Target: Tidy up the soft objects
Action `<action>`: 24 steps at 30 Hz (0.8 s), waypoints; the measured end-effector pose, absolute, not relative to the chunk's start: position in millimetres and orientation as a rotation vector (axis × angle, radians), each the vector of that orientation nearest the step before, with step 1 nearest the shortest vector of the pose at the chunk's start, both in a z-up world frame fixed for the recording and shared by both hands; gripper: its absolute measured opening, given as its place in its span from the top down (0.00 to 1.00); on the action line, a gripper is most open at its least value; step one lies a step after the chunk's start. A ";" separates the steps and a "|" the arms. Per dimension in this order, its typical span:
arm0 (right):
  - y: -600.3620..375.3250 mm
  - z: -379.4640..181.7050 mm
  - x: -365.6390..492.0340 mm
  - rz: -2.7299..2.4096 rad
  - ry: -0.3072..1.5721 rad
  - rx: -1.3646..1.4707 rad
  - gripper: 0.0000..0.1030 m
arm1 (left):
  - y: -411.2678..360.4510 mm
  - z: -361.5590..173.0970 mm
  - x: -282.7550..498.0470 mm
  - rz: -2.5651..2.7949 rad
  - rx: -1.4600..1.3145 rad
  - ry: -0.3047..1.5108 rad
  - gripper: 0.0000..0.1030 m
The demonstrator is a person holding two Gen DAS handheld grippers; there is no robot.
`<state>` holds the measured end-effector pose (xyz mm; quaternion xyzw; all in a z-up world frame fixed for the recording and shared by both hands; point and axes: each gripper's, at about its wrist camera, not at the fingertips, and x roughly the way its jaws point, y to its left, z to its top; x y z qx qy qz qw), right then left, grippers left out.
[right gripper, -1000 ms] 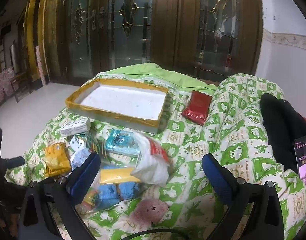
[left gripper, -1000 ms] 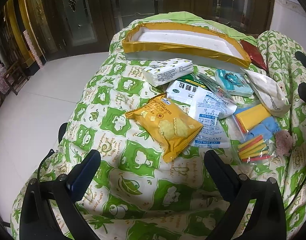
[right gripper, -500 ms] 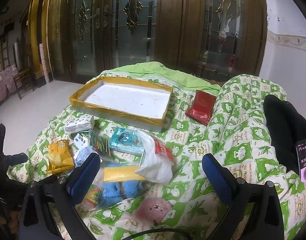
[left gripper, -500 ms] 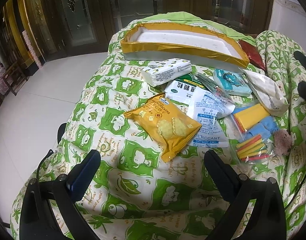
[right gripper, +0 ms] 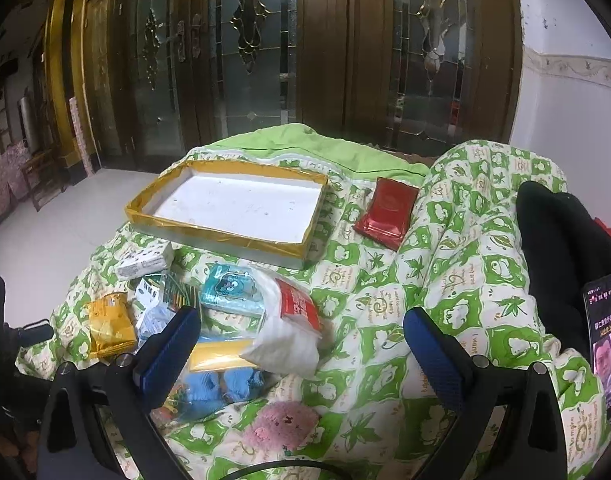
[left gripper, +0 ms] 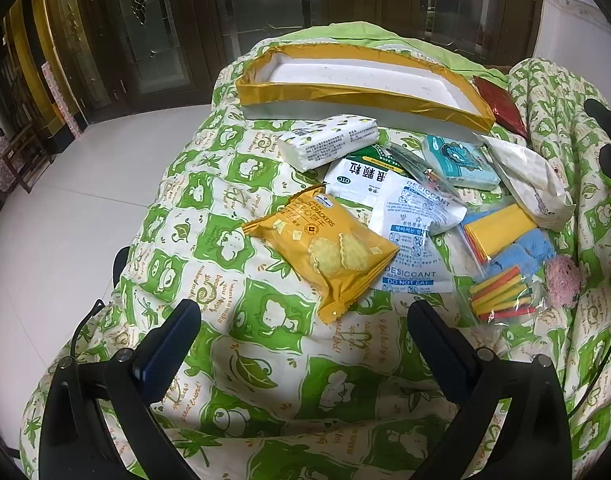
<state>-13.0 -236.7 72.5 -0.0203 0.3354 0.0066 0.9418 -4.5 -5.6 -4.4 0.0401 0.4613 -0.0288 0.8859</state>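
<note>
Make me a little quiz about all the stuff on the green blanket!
1. True or false: the gold-edged tray already holds some packets.
2. Which packet lies nearest the left gripper? A) red packet B) yellow cracker bag C) teal tissue pack
3. Fill in: the right gripper is ____ and holds nothing.

Key: 1 false, the tray is empty; 2 B; 3 open.

I'm seeing bare quilt [left gripper: 265, 360] lying ahead of my left gripper [left gripper: 303, 344], up to the cracker bag [left gripper: 325, 250]. Packets are crowding toward the tray [right gripper: 233, 204], whose white floor is probably sitting free.
</note>
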 end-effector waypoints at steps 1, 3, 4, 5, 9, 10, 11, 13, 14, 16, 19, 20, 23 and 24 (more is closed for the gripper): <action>-235.5 72.4 -13.5 0.016 0.683 -0.046 0.00 | -5.6 -4.4 -4.7 -0.059 0.083 0.959 0.00; -234.3 71.5 -13.8 0.021 0.686 -0.050 0.00 | -5.7 -4.6 -4.5 -0.059 0.084 0.960 0.00; -233.7 70.0 -13.6 0.023 0.693 -0.048 0.00 | -5.7 -4.5 -4.5 -0.060 0.083 0.960 0.00; -234.2 69.1 -13.2 0.026 0.697 -0.048 0.00 | -5.5 -4.4 -4.8 -0.059 0.083 0.959 0.00; -232.7 67.2 -11.2 0.049 0.719 -0.049 0.05 | -3.5 -3.9 -4.0 -0.063 0.064 0.958 0.00; -234.6 67.5 -10.0 0.052 0.726 -0.041 0.06 | -1.4 -3.5 -3.7 -0.063 0.052 0.958 0.00; -237.3 67.9 -8.8 0.054 0.730 -0.031 0.07 | 1.4 -3.3 -3.0 -0.062 0.035 0.959 0.00; -244.5 69.4 -6.0 0.050 0.738 -0.014 0.08 | 6.5 -2.7 -1.6 -0.059 0.009 0.962 0.00; -249.8 70.4 -4.3 0.043 0.741 -0.002 0.08 | 8.9 -3.0 -0.5 -0.056 -0.006 0.966 0.00; -260.5 71.7 -1.2 0.038 0.754 0.032 0.08 | 12.0 -3.1 0.6 -0.054 -0.021 0.971 0.00; -273.1 72.9 3.0 0.036 0.774 0.072 0.09 | 14.3 -3.3 5.6 -0.052 -0.027 0.988 0.00; -274.7 73.0 4.3 0.037 0.779 0.079 0.09 | 14.4 -3.2 7.5 -0.050 -0.029 0.994 0.00; -282.5 71.3 7.9 0.037 0.797 0.115 0.09 | 15.0 -2.4 11.5 -0.053 -0.036 1.001 0.00; -283.7 70.5 8.6 0.035 0.802 0.122 0.09 | 14.4 -2.2 12.4 -0.051 -0.032 1.004 0.00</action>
